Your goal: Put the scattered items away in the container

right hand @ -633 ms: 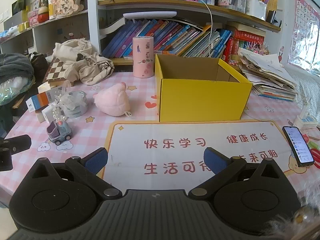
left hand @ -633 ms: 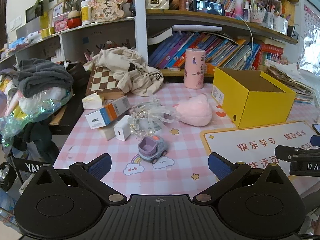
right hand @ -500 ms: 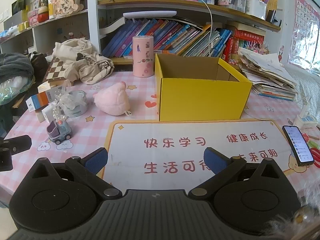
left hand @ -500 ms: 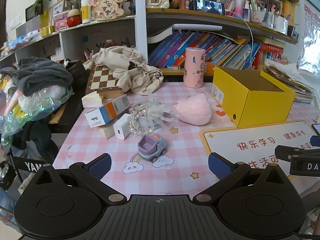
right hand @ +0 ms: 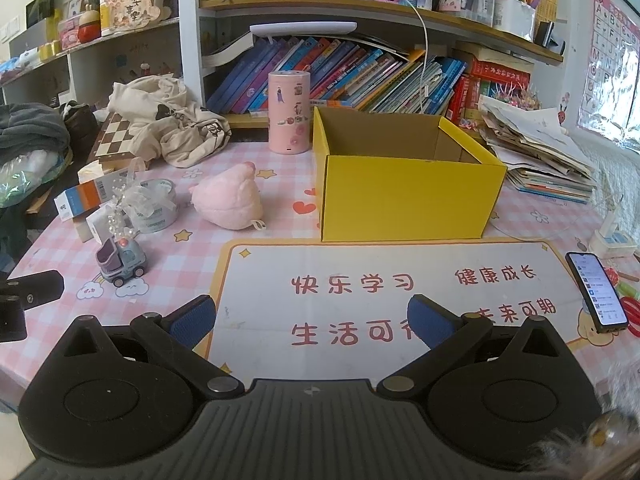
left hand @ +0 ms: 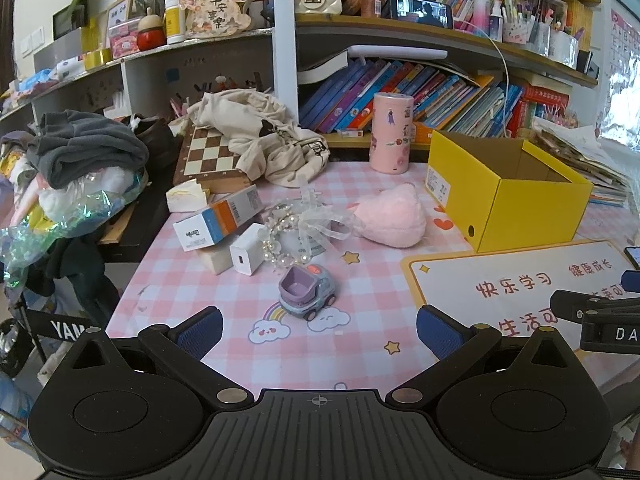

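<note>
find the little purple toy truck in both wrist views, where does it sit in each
Left wrist: the toy truck sits near the middle, just ahead of the open tongs, on the rainbow print.
Right wrist: the toy truck sits at the left, well left of the tongs.
Shared landmark: the yellow box, right of the truck in both.

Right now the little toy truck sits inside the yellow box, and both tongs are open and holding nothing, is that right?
Not quite. The toy truck is not in the yellow box; it stands on the pink checked tablecloth, well apart from the box, as the left wrist view shows. The box looks empty in the right wrist view. Both the left tongs and right tongs are open and holding nothing.
</note>
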Tool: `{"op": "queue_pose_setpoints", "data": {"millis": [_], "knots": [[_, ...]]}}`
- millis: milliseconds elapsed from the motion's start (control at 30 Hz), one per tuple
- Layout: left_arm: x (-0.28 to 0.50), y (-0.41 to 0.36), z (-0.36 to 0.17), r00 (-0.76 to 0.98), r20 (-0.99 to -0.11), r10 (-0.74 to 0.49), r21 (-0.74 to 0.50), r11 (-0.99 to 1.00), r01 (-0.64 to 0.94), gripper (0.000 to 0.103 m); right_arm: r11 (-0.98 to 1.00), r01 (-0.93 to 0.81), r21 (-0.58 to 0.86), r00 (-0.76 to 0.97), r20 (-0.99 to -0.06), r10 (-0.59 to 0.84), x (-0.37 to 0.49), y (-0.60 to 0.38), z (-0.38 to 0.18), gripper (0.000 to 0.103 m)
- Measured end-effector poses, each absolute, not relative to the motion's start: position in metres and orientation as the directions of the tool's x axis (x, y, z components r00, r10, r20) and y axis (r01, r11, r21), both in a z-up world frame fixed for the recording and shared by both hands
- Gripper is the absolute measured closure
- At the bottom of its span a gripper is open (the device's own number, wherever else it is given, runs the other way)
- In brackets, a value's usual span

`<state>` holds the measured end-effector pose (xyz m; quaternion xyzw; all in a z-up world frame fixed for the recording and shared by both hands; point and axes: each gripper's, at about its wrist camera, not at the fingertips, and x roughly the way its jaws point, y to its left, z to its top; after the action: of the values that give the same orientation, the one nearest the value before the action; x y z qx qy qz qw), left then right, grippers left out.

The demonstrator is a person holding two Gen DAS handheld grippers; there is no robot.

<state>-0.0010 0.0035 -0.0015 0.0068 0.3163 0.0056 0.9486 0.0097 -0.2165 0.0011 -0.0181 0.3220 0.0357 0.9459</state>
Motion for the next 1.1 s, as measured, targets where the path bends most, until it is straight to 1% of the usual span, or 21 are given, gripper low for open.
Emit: {"op": "queue_pose_setpoints", "data": {"millis": [1100], "knots": [[0.0013, 0.0039, -0.0018, 0.789, -0.615, 0.007, 0.009, 1.0, -0.002, 0.0, 0.996, -0.083, -0.014, 0.782, -0.621, 0.056, 0.0122, -0.2162, -0.0003, 0.0]]}}
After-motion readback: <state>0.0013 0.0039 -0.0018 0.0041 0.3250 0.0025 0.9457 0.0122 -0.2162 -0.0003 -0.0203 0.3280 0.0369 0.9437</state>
